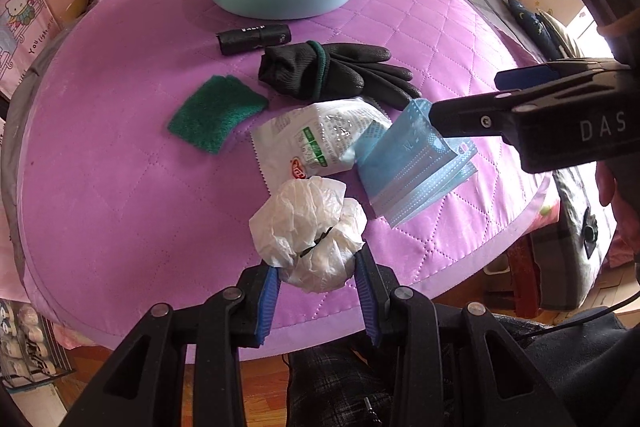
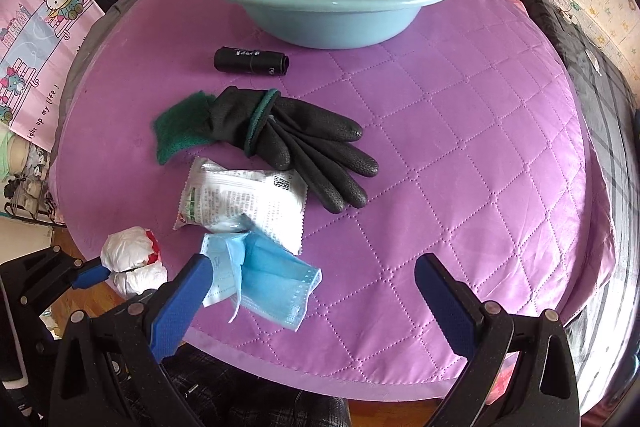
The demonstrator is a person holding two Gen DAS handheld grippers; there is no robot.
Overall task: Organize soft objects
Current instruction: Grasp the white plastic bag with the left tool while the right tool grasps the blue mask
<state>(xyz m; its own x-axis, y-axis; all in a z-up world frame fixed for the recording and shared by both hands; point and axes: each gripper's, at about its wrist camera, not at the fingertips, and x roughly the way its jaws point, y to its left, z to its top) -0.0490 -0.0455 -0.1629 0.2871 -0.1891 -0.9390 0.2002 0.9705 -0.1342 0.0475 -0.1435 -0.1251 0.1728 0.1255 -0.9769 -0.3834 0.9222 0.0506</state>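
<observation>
A crumpled white plastic bundle (image 1: 308, 239) is pinched between the blue pads of my left gripper (image 1: 316, 263), just above the near edge of the table. The right wrist view shows the bundle (image 2: 132, 259) at the far left. A blue face mask (image 1: 416, 167) lies under my right gripper (image 1: 466, 97). In its own view my right gripper (image 2: 316, 287) is wide open, with the mask (image 2: 272, 279) against its left finger. A white packet (image 2: 240, 199), black gloves (image 2: 304, 143) and a green scouring pad (image 2: 172, 135) lie mid-table.
A teal basin (image 2: 332, 27) at the far side holds a clear bag and a folded cloth. A black roll (image 2: 250, 61) lies in front of it. The purple quilted cover (image 2: 460, 147) is bare on the right. A red chair stands behind; a person's plaid trousers show below the table edge.
</observation>
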